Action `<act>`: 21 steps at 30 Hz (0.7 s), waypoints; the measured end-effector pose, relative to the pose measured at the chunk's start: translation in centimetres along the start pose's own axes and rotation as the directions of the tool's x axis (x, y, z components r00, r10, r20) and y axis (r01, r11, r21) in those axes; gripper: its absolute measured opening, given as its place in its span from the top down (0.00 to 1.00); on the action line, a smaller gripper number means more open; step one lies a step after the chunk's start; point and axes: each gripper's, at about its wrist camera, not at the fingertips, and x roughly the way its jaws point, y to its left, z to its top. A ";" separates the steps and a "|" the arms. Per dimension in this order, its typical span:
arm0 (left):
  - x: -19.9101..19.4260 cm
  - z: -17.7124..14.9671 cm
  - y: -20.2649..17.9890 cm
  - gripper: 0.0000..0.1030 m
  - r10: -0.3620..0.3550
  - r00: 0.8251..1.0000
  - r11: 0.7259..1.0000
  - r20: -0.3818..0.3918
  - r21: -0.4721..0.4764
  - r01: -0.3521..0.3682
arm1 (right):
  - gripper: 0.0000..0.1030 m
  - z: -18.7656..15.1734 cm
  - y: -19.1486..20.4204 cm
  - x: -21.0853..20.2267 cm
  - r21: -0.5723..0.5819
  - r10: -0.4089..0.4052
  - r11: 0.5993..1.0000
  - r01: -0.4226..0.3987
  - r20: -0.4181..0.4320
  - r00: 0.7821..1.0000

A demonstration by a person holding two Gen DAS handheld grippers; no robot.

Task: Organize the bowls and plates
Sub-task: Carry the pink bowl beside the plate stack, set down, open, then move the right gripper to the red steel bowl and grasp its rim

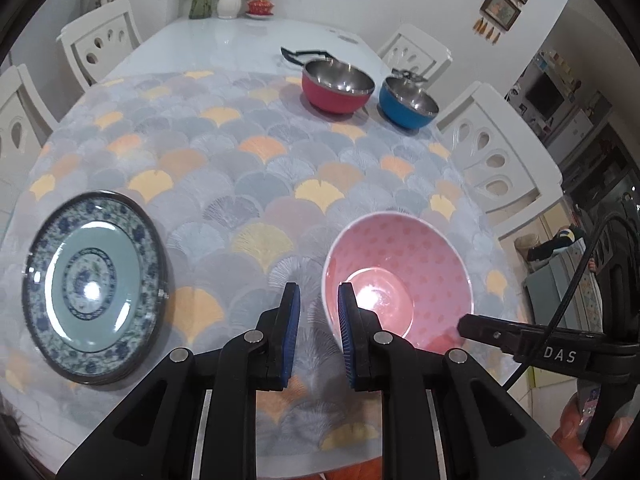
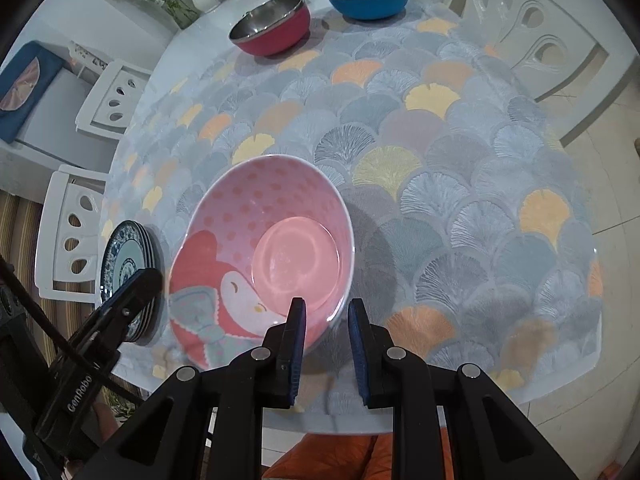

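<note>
Right now the pink bowl sits near the front edge of the surface, on the fan-patterned cloth, with a cartoon figure printed inside its near wall in the right wrist view. Both grippers flank it: the left gripper is spread, its right finger over the bowl's left rim and the other outside, while the right gripper is also spread, straddling the bowl's near right rim. Neither visibly pinches it. A stack of blue-patterned plates lies well to the left of the bowl. Farther back, a red bowl and a blue bowl, both steel-lined, stand just beside each other
</note>
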 end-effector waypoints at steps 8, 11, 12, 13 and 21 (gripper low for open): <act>-5.8 2.9 -0.8 0.83 -0.049 0.990 0.998 0.131 0.041 0.044 | 0.77 0.7 0.8 -6.7 -0.019 0.010 1.000 -0.007 0.130 0.992; -6.8 5.1 -1.4 0.75 -0.078 0.985 0.996 0.154 0.049 0.071 | 0.69 1.7 1.3 -8.8 -0.031 0.028 0.999 -0.023 0.177 0.984; -6.8 5.9 -1.6 0.71 -0.086 0.983 0.996 0.159 0.046 0.080 | 0.66 2.5 1.5 -9.4 -0.039 0.033 0.999 -0.026 0.195 0.980; -6.7 6.8 -1.6 0.71 -0.093 0.981 0.995 0.168 0.040 0.087 | 0.58 3.1 1.7 -9.8 -0.046 0.037 0.999 -0.028 0.207 0.978; -3.0 13.9 0.0 0.40 -0.101 0.980 0.993 0.171 -0.044 0.110 | 0.50 12.0 2.1 -8.7 -0.065 0.102 0.994 -0.090 0.224 0.969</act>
